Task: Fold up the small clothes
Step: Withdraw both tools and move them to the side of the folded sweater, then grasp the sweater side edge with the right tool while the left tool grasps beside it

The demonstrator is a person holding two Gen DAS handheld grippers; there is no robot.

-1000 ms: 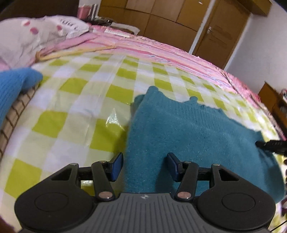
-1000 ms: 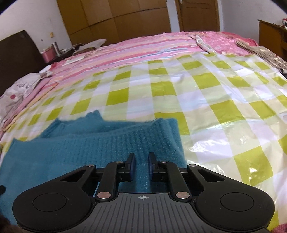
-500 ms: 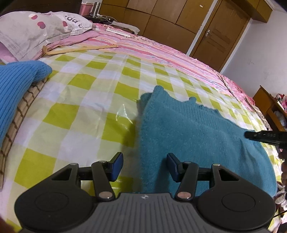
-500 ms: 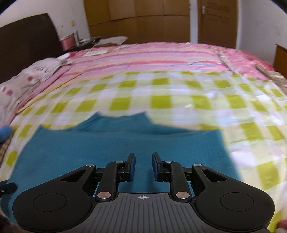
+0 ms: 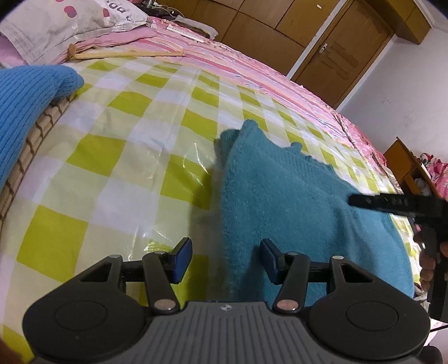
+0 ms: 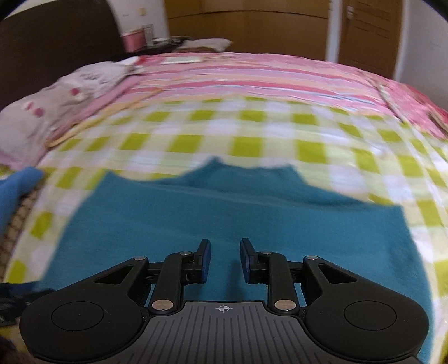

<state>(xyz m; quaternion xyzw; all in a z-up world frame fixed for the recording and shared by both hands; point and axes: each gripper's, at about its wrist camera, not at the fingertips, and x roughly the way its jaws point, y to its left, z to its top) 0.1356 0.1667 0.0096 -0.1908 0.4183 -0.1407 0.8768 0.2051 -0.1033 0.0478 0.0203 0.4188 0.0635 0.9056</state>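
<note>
Teal sweater (image 5: 294, 201) lies flat on the checked sheet (image 5: 117, 156), straight ahead of both grippers. Left gripper (image 5: 226, 260) hovers with its jaws spread wide and empty, its right finger over the sweater's near-left edge and its left finger over bare sheet. Right gripper (image 6: 225, 259) is parted moderately, holding nothing, above the middle of the sweater (image 6: 224, 212). A blue knit (image 5: 25, 100) sits far left.

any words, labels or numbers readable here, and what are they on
Pillowcase: printed lettering near its right end, cut off and upside-down, too partial to read.
Pillowcase in the right wrist view: dark lettering, blurred, unreadable.
Right gripper finger: small marks, too small to read.
Nothing else carries text.
</note>
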